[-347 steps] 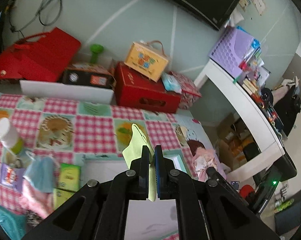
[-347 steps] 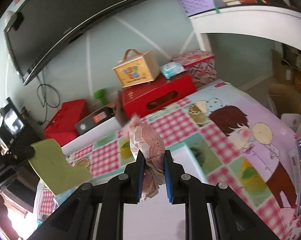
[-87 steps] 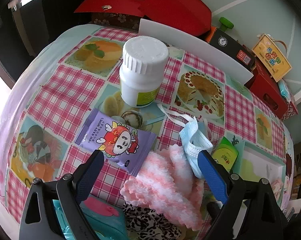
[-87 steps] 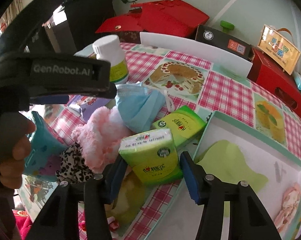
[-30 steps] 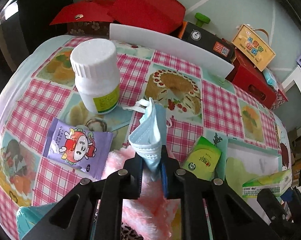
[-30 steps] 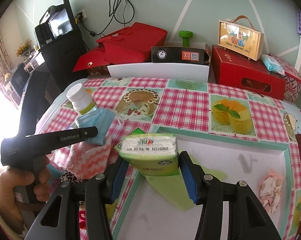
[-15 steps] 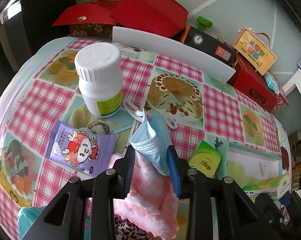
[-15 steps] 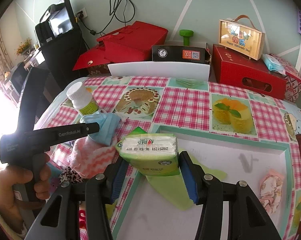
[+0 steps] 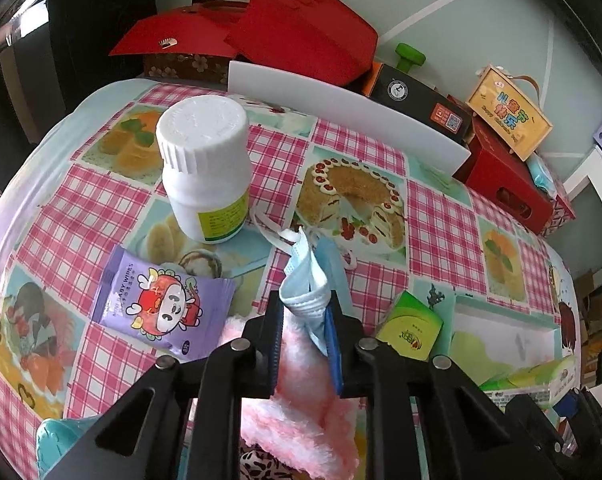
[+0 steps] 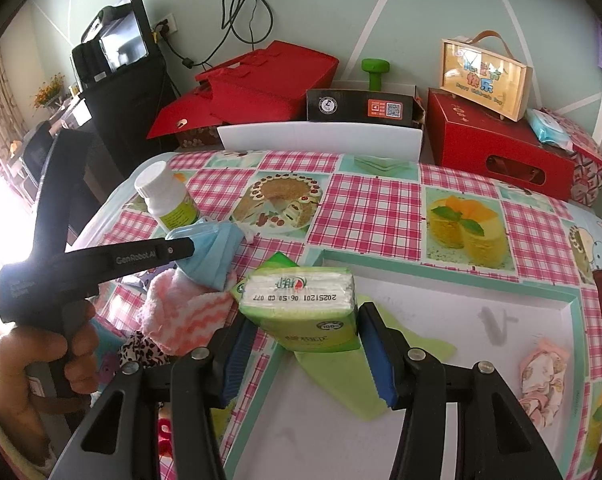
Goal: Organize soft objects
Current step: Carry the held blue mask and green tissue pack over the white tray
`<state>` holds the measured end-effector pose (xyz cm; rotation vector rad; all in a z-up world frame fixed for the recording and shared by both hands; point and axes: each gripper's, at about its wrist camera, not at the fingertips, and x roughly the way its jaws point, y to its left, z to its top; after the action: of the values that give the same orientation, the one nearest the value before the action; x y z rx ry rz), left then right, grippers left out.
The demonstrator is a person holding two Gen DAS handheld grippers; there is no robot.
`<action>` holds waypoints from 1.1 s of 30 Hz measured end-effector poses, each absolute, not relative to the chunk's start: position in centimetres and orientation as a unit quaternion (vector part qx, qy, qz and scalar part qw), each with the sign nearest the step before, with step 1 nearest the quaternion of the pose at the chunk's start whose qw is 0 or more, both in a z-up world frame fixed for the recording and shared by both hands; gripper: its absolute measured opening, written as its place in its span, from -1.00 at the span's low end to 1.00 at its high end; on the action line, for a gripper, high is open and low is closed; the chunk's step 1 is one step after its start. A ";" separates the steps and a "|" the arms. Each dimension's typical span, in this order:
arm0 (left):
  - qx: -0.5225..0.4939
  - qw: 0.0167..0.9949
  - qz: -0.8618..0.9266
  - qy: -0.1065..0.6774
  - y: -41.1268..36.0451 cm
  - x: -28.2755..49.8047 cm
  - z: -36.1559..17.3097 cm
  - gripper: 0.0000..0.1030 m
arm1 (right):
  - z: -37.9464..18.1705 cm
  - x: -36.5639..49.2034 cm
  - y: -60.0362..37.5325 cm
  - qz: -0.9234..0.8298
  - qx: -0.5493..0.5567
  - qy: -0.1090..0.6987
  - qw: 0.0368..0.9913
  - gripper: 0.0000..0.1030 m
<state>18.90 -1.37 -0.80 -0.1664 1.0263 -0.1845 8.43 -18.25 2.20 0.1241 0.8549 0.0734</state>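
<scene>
Left gripper [image 9: 307, 334] closing in on the blue face mask [image 9: 309, 280], mask sitting right between the jaws with the pads squeezing its folded edge, gap pretty narrow. Mask poking up above the fingers, ear loops trailing onto the checked tablecloth [image 9: 441, 216]. Hovering right over the pink fluffy cloth [image 9: 301, 400], which is bunched up under the jaws next to a bit of leopard-print fabric [image 9: 257, 462]. Sitting just beside all that: a white pill bottle [image 9: 205, 164] standing upright and a purple baby wipes pack [image 9: 161, 308] lying flat. Green tissue pack [image 9: 411, 328] lying near the corner of the tray.

Right gripper [image 10: 301, 344] clamping a green tissue pack [image 10: 301, 304] from both sides, jaws about medium-wide, blue pads pressing on the pack's ends. Holding it just above the near left corner of the white tray with the teal rim [image 10: 573, 320]. Already lying in the tray: a lime green cloth [image 10: 357, 376] partly under the pack, and a pale pink lacy piece [image 10: 541, 376] over at the right side. Hand [image 10: 41, 356] gripping the left tool's handle, showing at the left in the right wrist view.
</scene>
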 end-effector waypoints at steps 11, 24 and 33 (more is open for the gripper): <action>-0.094 0.880 -0.098 0.455 -0.9 18.2 1.5 -0.62 | 2.4 8.3 -18.3 0.034 0.064 0.409 0.910 0.07; -0.086 0.920 -0.174 0.341 -2.0 13.3 10.0 -0.62 | 7.8 5.2 -21.2 -0.007 0.073 0.332 0.940 0.07; -0.056 0.909 -0.249 0.330 -6.5 11.5 10.9 -0.62 | 10.0 2.3 -27.0 -0.102 0.095 0.306 0.942 0.07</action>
<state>11.54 -6.49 10.94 -0.1145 0.6816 -0.5131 2.30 -27.04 9.96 0.1938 0.6240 -0.2073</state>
